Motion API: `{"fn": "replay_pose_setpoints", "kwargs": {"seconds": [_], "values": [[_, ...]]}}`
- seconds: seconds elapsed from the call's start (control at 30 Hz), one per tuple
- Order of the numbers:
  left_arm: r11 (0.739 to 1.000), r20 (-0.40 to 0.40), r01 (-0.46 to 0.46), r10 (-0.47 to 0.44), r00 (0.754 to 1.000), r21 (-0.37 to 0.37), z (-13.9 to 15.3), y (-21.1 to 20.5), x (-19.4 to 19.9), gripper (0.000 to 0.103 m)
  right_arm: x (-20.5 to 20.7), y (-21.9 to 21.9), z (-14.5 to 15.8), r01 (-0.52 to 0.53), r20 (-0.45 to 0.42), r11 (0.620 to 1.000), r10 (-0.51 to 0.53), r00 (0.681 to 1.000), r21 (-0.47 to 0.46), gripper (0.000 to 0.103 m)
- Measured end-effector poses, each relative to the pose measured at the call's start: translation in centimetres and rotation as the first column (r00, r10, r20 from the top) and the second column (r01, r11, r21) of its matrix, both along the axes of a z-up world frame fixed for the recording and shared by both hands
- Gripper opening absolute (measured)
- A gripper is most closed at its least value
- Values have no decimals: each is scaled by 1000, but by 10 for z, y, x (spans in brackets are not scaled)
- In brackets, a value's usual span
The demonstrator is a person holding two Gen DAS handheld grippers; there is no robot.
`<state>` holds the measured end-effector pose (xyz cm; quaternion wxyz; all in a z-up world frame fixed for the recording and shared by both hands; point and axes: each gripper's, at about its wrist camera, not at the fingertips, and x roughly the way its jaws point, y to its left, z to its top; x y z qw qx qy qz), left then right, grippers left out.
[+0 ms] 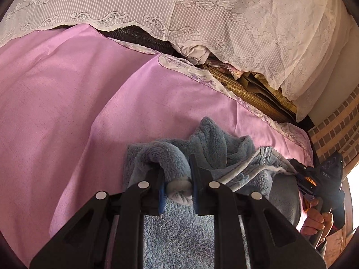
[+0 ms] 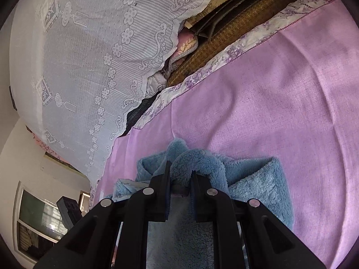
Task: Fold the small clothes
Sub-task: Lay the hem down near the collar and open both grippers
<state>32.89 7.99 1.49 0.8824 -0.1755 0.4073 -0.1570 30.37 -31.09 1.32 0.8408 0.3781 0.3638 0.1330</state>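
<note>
A fluffy blue garment (image 1: 215, 143) lies bunched on a pink bedsheet (image 1: 67, 94). The left gripper (image 1: 178, 179) and right gripper (image 2: 180, 179) each pinch a raised fold of it, jaws nearly closed.

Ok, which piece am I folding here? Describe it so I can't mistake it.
Find the pink bedsheet that fills most of both views. On its near part lies the blue fleece garment, bunched up, with the left gripper and right gripper each pinching a fold. It is the only fluffy blue thing; the white lace cover behind is flat and patterned.
</note>
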Motion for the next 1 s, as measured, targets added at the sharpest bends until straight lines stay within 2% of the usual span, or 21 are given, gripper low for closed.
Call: {"fn": "replay_pose_setpoints", "kwargs": {"seconds": [0.1,0.2,0.3,0.37,0.4,0.43,0.47,0.53,0.63,0.7,0.83,0.9,0.97,1.0], "values": [[1000,-3,-9,9,1000,12,-10,0,5,21,8,0,-10,-2,1,1000,2,1000,-4,17],[1000,-3,-2,2,1000,-19,-15,2,5,25,7,-4,-14,-29,9,999,28,1000,41,27],[999,12,14,-14,1000,-49,-10,6,-1,40,-1,-7,-3,-44,57,998,41,998,55,37],[999,49,17,-15,999,-46,-1,7,-11,53,-10,-8,7,-31,86,999,28,996,32,39],[999,72,11,-9,997,-32,4,7,-16,57,-15,-9,11,-20,101,999,17,995,30,39],[1000,97,-14,14,995,0,10,7,-21,70,-19,-9,15,-16,115,999,13,993,30,39],[998,131,-46,40,991,39,17,6,-27,76,-22,-8,17,-14,122,1000,11,992,26,39],[996,175,-45,31,984,78,27,2,-36,77,-24,0,22,-16,130,1000,17,991,-9,38],[997,171,37,-49,984,72,33,-13,-39,77,-20,24,24,-64,117,994,74,990,-92,37],[991,160,89,-104,982,96,32,-33,-36,77,-16,46,22,-107,104,982,124,987,-152,36],[975,93,128,-147,985,183,17,-70,-13,77,2,86,11,-202,47,955,216,975,-217,35],[970,29,104,-113,993,222,-1,-75,4,77,8,91,-1,-197,7,944,206,978,-266,35],[967,-24,82,-78,997,241,-20,-68,17,77,14,81,-12,-170,-18,939,173,985,-299,25],[967,-20,84,-81,996,239,-25,-64,18,77,17,71,-16,-147,-26,942,147,989,-302,16]]}}
